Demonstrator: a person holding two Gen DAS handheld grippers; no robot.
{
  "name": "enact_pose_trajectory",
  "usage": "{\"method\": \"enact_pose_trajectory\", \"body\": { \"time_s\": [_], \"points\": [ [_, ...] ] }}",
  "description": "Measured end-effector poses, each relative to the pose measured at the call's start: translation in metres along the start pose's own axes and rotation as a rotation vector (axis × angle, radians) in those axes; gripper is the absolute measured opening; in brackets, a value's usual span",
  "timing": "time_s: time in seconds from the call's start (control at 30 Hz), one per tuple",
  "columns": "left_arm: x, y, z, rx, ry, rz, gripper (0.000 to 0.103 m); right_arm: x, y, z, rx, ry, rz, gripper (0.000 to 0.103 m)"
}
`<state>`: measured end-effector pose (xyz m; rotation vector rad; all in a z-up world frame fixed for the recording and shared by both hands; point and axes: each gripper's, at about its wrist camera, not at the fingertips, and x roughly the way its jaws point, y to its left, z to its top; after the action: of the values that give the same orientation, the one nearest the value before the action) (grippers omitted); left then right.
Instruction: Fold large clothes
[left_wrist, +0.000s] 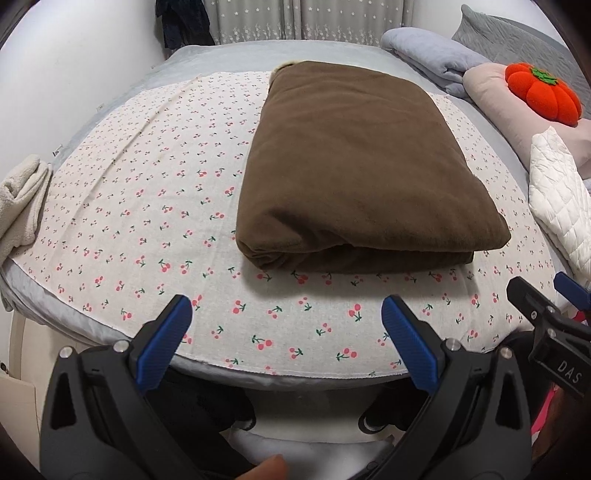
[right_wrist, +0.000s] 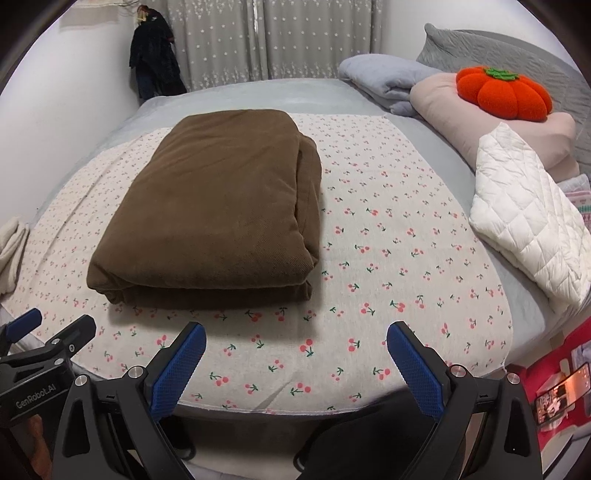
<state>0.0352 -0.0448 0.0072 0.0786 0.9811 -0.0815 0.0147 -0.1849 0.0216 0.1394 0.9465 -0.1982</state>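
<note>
Lying folded on the cherry cloth (left_wrist: 147, 206) was the brown garment (left_wrist: 354, 166).
Both grippers, left (left_wrist: 286, 325) and right (right_wrist: 295, 354), hung nearer than it, jaws apart, empty.

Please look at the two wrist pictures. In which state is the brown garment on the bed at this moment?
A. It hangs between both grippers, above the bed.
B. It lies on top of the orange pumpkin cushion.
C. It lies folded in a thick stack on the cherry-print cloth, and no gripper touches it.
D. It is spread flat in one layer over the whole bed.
C: the brown garment rests folded on the cherry-print cloth, while the left gripper and the right gripper stand open and empty before it.
</note>
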Motion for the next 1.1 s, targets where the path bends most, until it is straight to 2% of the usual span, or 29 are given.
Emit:
{"method": "enact_pose_trajectory", "body": {
  "time_s": [0.53, 1.1],
  "points": [
    [0.008, -0.009, 0.003, 0.014, 0.018, -0.014, 0.102, 0.013, 0.002, 0.001, -0.004, 0.04, 0.009, 0.1],
    [0.008, -0.013, 0.004, 0.022, 0.02, -0.016, 0.102, 0.013, 0.002, 0.001, -0.004, 0.042, 0.009, 0.1]
  ]
}}
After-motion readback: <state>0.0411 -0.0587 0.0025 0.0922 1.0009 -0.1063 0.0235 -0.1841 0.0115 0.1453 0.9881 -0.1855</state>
